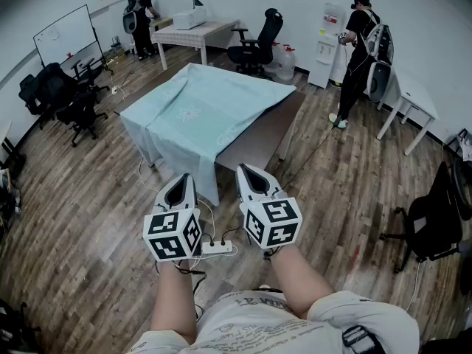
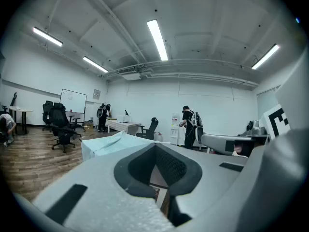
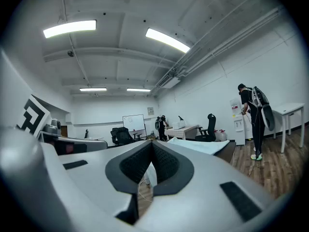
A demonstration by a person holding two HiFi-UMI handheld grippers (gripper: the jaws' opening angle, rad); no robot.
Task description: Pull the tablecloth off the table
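A pale green tablecloth lies skewed over a brown table, covering its left part and hanging down the near-left side; the table's right part is bare. In the head view my left gripper and right gripper are held side by side in front of the table's near edge, short of the cloth. Both are shut with nothing between their jaws. The left gripper view shows the cloth ahead beyond the closed jaws. In the right gripper view the cloth and the table lie ahead to the right.
A white power strip with cables lies on the wooden floor below the grippers. Black office chairs stand at the left, another chair at the right. A person stands by a water dispenser at the back right, another person at the back left.
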